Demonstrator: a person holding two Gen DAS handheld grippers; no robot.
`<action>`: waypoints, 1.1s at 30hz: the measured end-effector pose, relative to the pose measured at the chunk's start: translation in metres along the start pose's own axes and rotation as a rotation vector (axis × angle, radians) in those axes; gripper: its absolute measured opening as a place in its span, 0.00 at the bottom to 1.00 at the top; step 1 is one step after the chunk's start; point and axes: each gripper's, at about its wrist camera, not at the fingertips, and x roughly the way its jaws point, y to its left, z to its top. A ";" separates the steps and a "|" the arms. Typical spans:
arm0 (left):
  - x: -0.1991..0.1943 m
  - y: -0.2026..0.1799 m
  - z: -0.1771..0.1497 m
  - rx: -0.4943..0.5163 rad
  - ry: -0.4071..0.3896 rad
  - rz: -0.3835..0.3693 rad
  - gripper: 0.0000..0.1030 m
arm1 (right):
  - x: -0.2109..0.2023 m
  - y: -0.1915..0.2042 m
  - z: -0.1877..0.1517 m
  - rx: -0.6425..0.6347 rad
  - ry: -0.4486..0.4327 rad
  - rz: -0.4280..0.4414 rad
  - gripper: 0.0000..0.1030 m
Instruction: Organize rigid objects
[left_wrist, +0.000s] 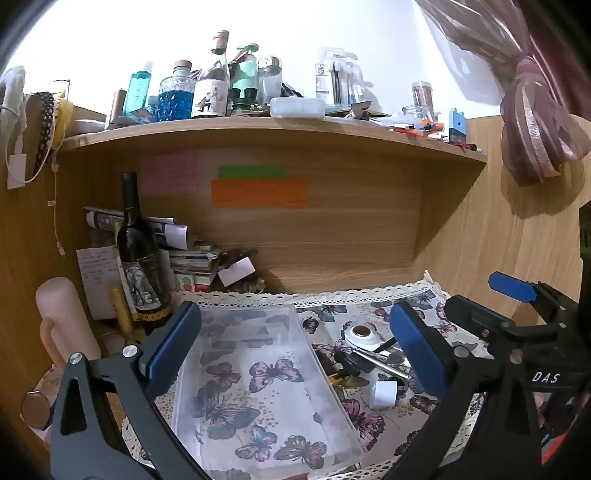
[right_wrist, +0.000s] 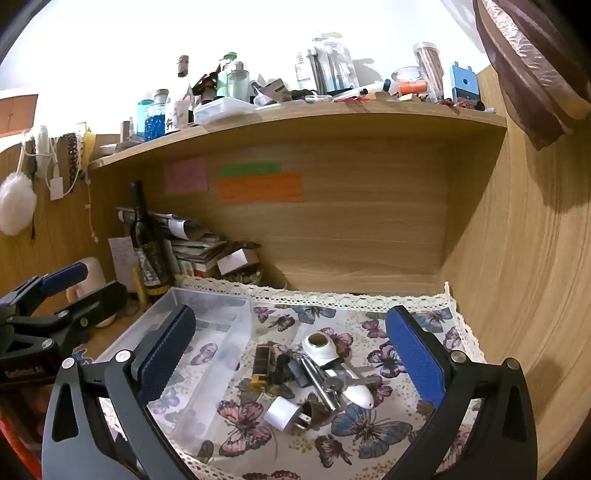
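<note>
Blue-padded fingers of the right gripper (right_wrist: 291, 354) stand spread wide and hold nothing, poised above the pile of small rigid objects (right_wrist: 314, 373) on the butterfly cloth (right_wrist: 369, 435). Left gripper (left_wrist: 295, 350) is likewise spread and empty, framing the clear plastic tray (left_wrist: 258, 387).

Objects lie heaped together, touching and overlapping, just beside the tray's right wall: a white plug adapter (right_wrist: 282, 413) nearest the cloth's front edge, a white spoon-shaped piece (right_wrist: 325, 347) towards the back, a metal rod with keys (right_wrist: 325, 384) across the middle, a dark flat block (right_wrist: 262, 363) on the tray side. All appear hard and small; some are slender.

Judged state: sorting not yet begun, since the tray shows no contents. The next move calls for the right gripper to descend on one outlying item, probably the adapter, and close without dragging its neighbours.

Beyond the cloth's back edge stand a dark wine bottle (left_wrist: 138, 258) and stacked papers (left_wrist: 192, 258); the shelf (left_wrist: 332, 136) above is crowded.
</note>
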 end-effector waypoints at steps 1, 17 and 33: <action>0.000 0.000 0.000 -0.011 -0.010 -0.003 1.00 | 0.000 0.000 0.000 -0.001 0.000 -0.001 1.00; 0.000 -0.004 0.001 0.010 -0.003 -0.007 1.00 | 0.000 0.001 0.003 -0.011 -0.002 -0.003 1.00; 0.002 0.000 -0.001 -0.008 -0.001 -0.021 1.00 | 0.004 0.004 0.003 -0.017 -0.002 -0.003 1.00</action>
